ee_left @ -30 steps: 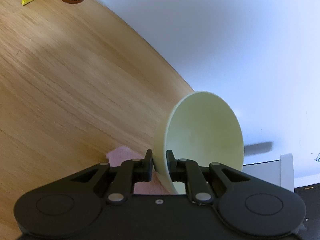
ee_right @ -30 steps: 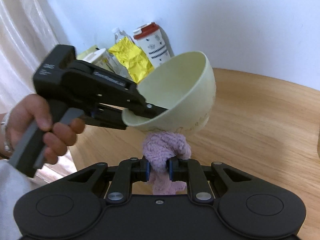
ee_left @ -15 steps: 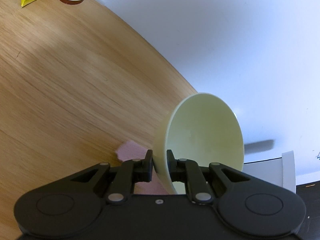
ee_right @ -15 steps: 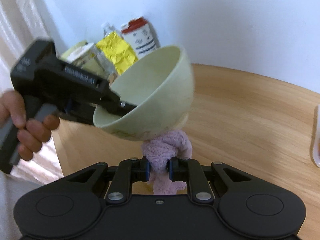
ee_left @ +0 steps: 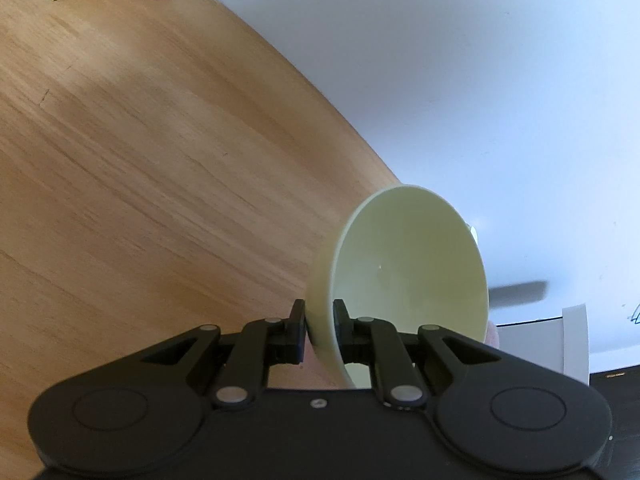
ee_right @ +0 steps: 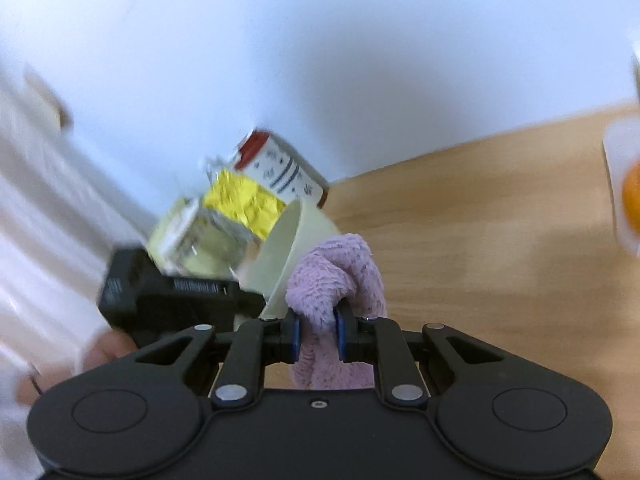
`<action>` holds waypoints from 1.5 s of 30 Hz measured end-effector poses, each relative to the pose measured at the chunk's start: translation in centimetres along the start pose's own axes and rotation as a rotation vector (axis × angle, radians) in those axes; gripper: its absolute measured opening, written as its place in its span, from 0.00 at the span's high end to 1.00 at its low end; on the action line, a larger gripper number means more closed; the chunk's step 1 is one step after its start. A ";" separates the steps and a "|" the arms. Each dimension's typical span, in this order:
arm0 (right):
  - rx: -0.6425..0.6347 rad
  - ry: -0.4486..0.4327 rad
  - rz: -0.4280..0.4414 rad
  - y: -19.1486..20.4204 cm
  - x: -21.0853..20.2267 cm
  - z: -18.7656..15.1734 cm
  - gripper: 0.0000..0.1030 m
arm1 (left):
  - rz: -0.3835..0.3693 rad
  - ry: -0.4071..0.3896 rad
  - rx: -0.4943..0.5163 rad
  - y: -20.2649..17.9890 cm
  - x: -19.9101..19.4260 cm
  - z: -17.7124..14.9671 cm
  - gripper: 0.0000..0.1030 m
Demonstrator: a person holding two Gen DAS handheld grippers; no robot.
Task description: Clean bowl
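The left gripper [ee_left: 319, 322] is clamped on the rim of the pale green bowl [ee_left: 408, 268], one finger pressed to the outer wall and the other to the inner wall. The bowl is held off the wooden table [ee_left: 140, 168], tipped steeply on its side, its opening turned away from the table and toward the white wall [ee_left: 460, 60]. The inside of the bowl shows no visible residue from this angle.

The right gripper [ee_right: 317, 334] is pinching a pink fluffy cloth [ee_right: 340, 276]; the cloth bulges above the fingertips in a folded loop and hangs below them as well. In the right wrist view the cloth sits against the bowl's outer wall [ee_right: 280, 256], on the side away from the left gripper's black body [ee_right: 172, 300]. Whether cloth and bowl are actually touching cannot be told, since that view is blurred.

Beyond the bowl, at the far end of the table against the wall, stand a white canister with a red lid [ee_right: 280, 168], a yellow packet [ee_right: 244, 200] and a pale carton [ee_right: 188, 236]. To the far side of the table from the bowl, an orange object [ee_right: 632, 196] lies in a translucent container, only partly in frame.
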State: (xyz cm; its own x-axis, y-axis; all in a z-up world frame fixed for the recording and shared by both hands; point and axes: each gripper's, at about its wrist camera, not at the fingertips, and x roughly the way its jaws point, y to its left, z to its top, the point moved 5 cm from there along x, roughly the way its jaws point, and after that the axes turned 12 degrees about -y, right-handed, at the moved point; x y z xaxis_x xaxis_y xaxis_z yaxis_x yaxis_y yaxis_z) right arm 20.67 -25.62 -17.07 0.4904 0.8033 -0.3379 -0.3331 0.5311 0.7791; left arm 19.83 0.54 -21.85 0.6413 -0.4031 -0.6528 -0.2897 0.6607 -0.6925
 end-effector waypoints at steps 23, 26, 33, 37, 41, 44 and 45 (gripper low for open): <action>0.783 -0.181 -0.022 -6.9 2.5 -3.7 0.82 | 0.032 0.012 0.041 1.0 0.5 -0.2 0.89; 0.824 -0.176 -0.047 -7.3 3.3 -4.3 0.82 | 0.035 0.016 0.049 1.2 0.5 -0.2 0.89; 0.818 -0.167 -0.050 -7.0 3.6 -3.0 0.82 | 0.057 0.025 0.047 1.6 0.5 -0.1 0.90; 0.789 -0.165 -0.025 -6.6 3.2 -1.6 0.82 | 0.057 0.027 0.067 1.5 0.4 -0.2 0.90; 0.748 -0.157 -0.001 -5.8 3.0 -0.3 0.82 | 0.056 0.037 0.076 1.5 0.4 -0.4 0.90; 0.717 -0.128 -0.016 -5.7 3.5 -0.1 0.82 | 0.060 0.040 0.083 1.6 0.4 -0.4 0.90; 0.728 -0.124 -0.017 -6.0 3.4 -0.3 0.82 | 0.062 0.043 0.083 1.7 0.4 -0.5 0.90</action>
State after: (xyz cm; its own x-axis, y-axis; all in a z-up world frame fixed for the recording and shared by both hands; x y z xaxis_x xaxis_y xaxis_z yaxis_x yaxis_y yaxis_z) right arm 24.12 -25.97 -23.02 0.5924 0.7373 -0.3245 0.2728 0.1954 0.9420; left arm 19.30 1.17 -23.44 0.5927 -0.3851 -0.7074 -0.2672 0.7345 -0.6237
